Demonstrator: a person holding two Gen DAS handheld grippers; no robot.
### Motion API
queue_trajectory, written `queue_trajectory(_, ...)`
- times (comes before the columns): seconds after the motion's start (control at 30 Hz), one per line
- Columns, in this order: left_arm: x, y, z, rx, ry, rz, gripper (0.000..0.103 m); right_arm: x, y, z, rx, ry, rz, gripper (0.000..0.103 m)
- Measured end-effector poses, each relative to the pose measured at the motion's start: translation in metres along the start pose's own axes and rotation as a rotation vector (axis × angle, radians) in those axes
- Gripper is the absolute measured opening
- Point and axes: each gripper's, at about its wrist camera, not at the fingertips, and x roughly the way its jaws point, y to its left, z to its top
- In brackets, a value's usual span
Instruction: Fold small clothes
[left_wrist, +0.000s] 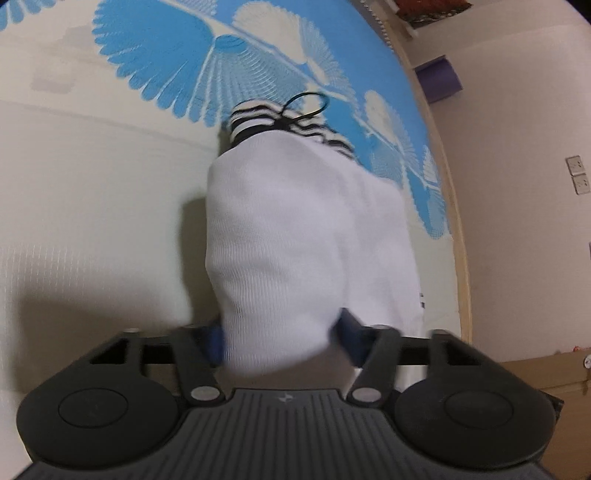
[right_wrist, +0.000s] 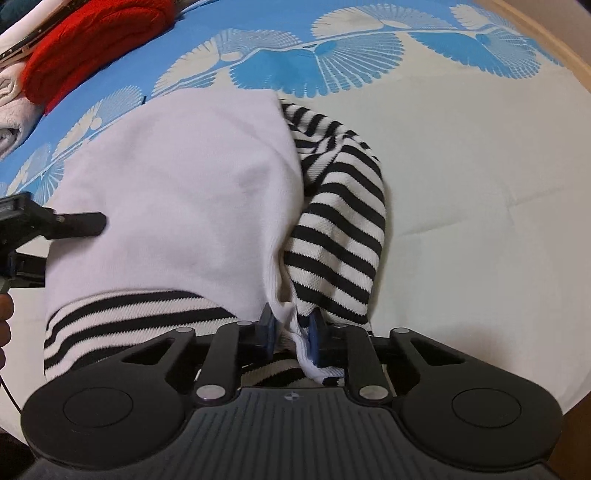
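Note:
A small white garment (right_wrist: 177, 192) with black-and-white striped parts (right_wrist: 332, 236) lies on the bed. In the right wrist view my right gripper (right_wrist: 291, 328) is shut on its white hem, next to a striped sleeve. In the left wrist view my left gripper (left_wrist: 280, 341) holds a thick fold of the white cloth (left_wrist: 295, 229) between its blue pads, the jaws fairly wide around it. The striped end and a black cord loop (left_wrist: 306, 103) hang beyond. The left gripper also shows at the left edge of the right wrist view (right_wrist: 74, 225).
The bed sheet (right_wrist: 461, 166) is cream with blue fan patterns. Folded red cloth (right_wrist: 92, 40) and pale clothes (right_wrist: 11, 96) are stacked at the far left. A wooden bed edge (left_wrist: 458, 221), a wall with sockets (left_wrist: 578, 173) and a purple object (left_wrist: 439, 81) lie to the right.

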Motion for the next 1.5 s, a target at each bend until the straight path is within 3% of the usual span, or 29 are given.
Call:
queue_trajectory(0.07, -0.011, -0.005, 0.001, 0.045, -0.018, -0.001, 0.042, 0.001, 0.004, 0.001, 0.006, 0.004, 0.006, 0.016)
queue_trajectory(0.2, -0.048, -0.009, 0.009, 0.111, -0.086, 0.048, 0.041, 0.001, 0.026, 0.001, -0.037, 0.007, 0.069, 0.014)
queue_trajectory(0.4, -0.114, 0.028, 0.017, 0.08, -0.172, 0.148, 0.04, 0.006, 0.087, 0.005, -0.076, -0.029, 0.196, 0.014)
queue_trajectory(0.5, -0.141, 0.053, 0.021, 0.041, -0.202, 0.183, 0.042, 0.01, 0.12, 0.003, -0.107, -0.033, 0.25, 0.013)
queue_trajectory(0.53, -0.147, 0.06, 0.022, 0.029, -0.211, 0.204, 0.047, 0.011, 0.13, 0.002, -0.121, -0.034, 0.261, 0.013)
queue_trajectory(0.57, -0.154, 0.064, 0.022, 0.023, -0.222, 0.239, 0.052, 0.012, 0.138, 0.001, -0.133, -0.037, 0.269, 0.013)
queue_trajectory(0.67, -0.174, 0.07, 0.021, 0.035, -0.266, 0.366, 0.056, 0.016, 0.155, 0.003, -0.152, -0.048, 0.267, 0.013)
queue_trajectory(0.9, -0.211, 0.031, -0.003, 0.303, -0.325, 0.425, 0.059, 0.011, 0.168, 0.0, -0.198, -0.061, 0.197, 0.012)
queue_trajectory(1.07, -0.198, 0.004, -0.03, 0.523, -0.249, 0.454, 0.062, 0.008, 0.171, -0.003, -0.202, -0.058, 0.161, 0.012)
queue_trajectory(1.17, -0.169, 0.003, -0.041, 0.611, -0.15, 0.526, 0.062, 0.008, 0.173, -0.004, -0.223, -0.059, 0.138, 0.012)
queue_trajectory(1.27, -0.13, 0.02, -0.053, 0.644, -0.041, 0.659, 0.065, 0.008, 0.177, -0.005, -0.254, -0.049, 0.108, 0.013)
queue_trajectory(1.4, -0.143, -0.002, -0.06, 0.678, -0.107, 0.681, 0.065, 0.005, 0.184, -0.01, -0.294, -0.045, 0.077, 0.013)
queue_trajectory(1.5, -0.164, -0.013, -0.066, 0.667, -0.174, 0.619, 0.065, -0.003, 0.183, -0.009, -0.277, -0.056, 0.11, 0.015)
